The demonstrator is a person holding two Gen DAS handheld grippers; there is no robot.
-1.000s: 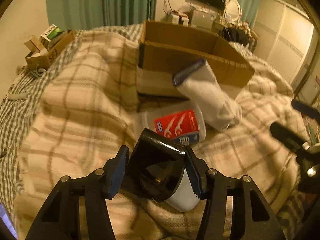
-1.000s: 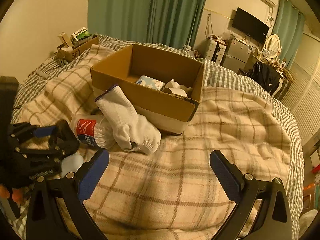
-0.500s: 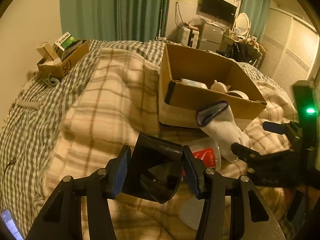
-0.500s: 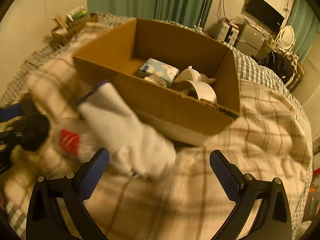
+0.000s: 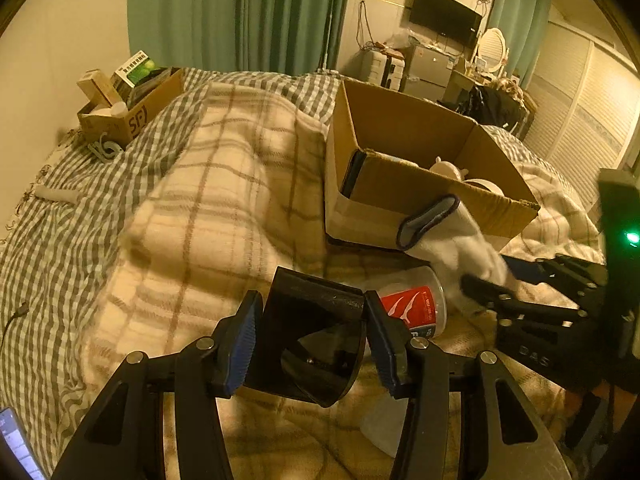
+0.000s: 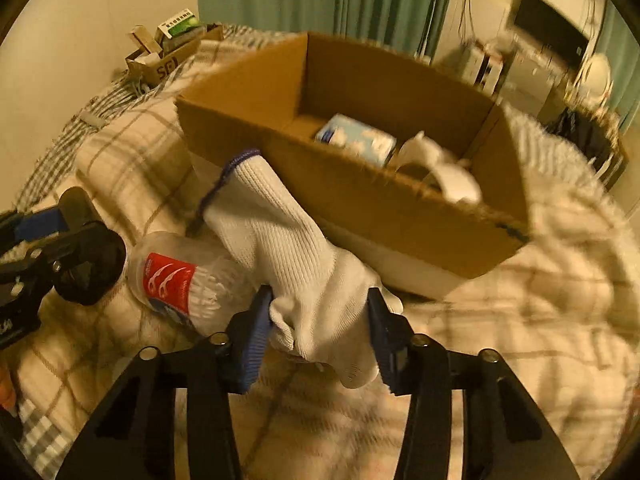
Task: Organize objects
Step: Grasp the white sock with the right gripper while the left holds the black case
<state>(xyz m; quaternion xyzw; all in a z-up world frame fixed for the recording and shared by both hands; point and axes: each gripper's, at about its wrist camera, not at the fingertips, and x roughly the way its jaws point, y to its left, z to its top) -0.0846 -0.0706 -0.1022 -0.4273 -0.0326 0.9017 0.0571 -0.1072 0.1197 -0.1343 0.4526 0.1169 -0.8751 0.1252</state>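
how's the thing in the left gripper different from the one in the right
The left gripper clamps a rigid, glossy black object; the right gripper pinches a soft white knit glove. The glove's cuff leans against the cardboard box; the black object sits apart from it. Both are gripped near the red-labelled plastic container.

We note open brown cardboard box (image 6: 360, 200) top unobstructed; clear plastic bottle with red label (image 6: 180, 284) lies against near wall, blocking low approach.

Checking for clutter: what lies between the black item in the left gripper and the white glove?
The red-labelled clear container lies on the blanket between the black item and white glove, clearest in the right wrist view.
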